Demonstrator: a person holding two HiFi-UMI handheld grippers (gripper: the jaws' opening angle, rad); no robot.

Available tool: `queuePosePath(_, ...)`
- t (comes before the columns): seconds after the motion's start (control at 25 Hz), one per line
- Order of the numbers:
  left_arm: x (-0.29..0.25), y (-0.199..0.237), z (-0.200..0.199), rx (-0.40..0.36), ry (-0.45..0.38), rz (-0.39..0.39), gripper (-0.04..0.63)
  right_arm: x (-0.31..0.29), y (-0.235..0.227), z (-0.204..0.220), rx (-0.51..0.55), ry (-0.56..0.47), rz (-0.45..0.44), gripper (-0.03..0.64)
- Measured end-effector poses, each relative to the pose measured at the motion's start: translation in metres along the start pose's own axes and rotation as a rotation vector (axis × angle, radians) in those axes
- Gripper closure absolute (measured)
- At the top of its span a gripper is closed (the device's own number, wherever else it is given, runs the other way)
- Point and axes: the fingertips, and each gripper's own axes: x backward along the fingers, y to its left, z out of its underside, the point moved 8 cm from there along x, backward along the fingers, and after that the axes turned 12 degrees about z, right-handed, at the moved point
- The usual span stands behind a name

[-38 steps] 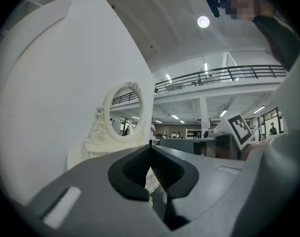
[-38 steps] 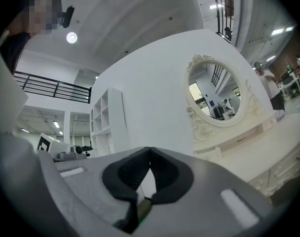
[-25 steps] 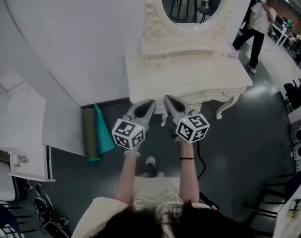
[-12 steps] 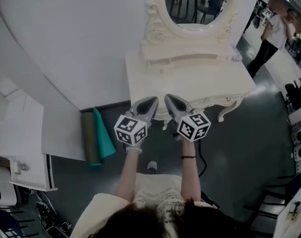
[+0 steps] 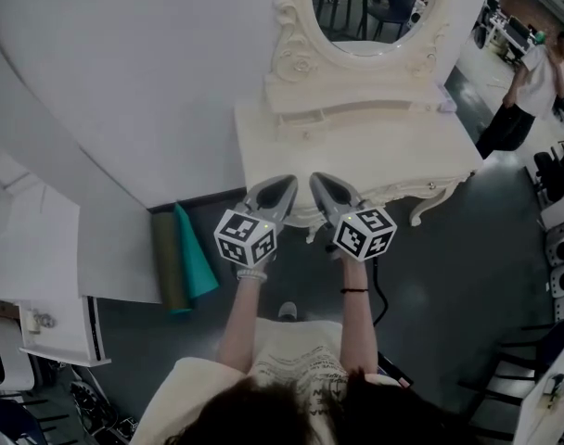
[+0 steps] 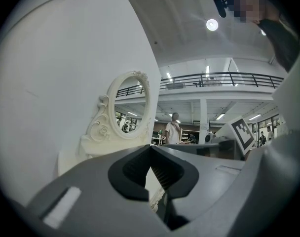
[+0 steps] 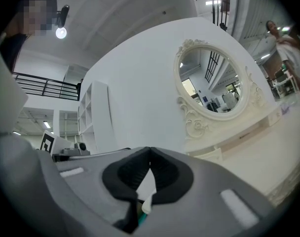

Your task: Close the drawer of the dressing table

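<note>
The cream dressing table [image 5: 356, 146] with its oval mirror [image 5: 370, 7] stands against the white wall. Its carved front edge [image 5: 398, 193] runs just beyond both grippers. The middle of that front, where the drawer sits, is hidden behind them, so I cannot tell how far it stands out. My left gripper [image 5: 287, 182] and right gripper [image 5: 317, 178] sit side by side at the front edge, both shut and empty. In the left gripper view the left gripper [image 6: 150, 146] has the mirror [image 6: 131, 105] ahead. The right gripper [image 7: 149, 149] looks across the table top [image 7: 268, 157].
A teal rolled mat [image 5: 191, 253] and an olive roll [image 5: 167, 258] lie on the dark floor left of the table. A white cabinet [image 5: 50, 286] stands at far left. A person [image 5: 532, 91] is at far right, with equipment [image 5: 560, 248] below. A black cable [image 5: 379, 295] trails by my right arm.
Both grippers have moved forward together to the table's front edge, still shut. The person in the background has walked off toward the right.
</note>
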Motion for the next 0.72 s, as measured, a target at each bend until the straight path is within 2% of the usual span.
queuePosePath(0.36, -0.011, 0.014, 0.005, 0.022, 0.003, -0.005, 0.592, -0.018, -0.011, 0.002, -0.008, 0.024, 0.007, 0.614)
queuePosePath(0.72, -0.043, 0.043, 0.008, 0.052, 0.003, -0.045, 0.594, -0.054, -0.045, -0.008, -0.018, 0.063, -0.022, 0.614)
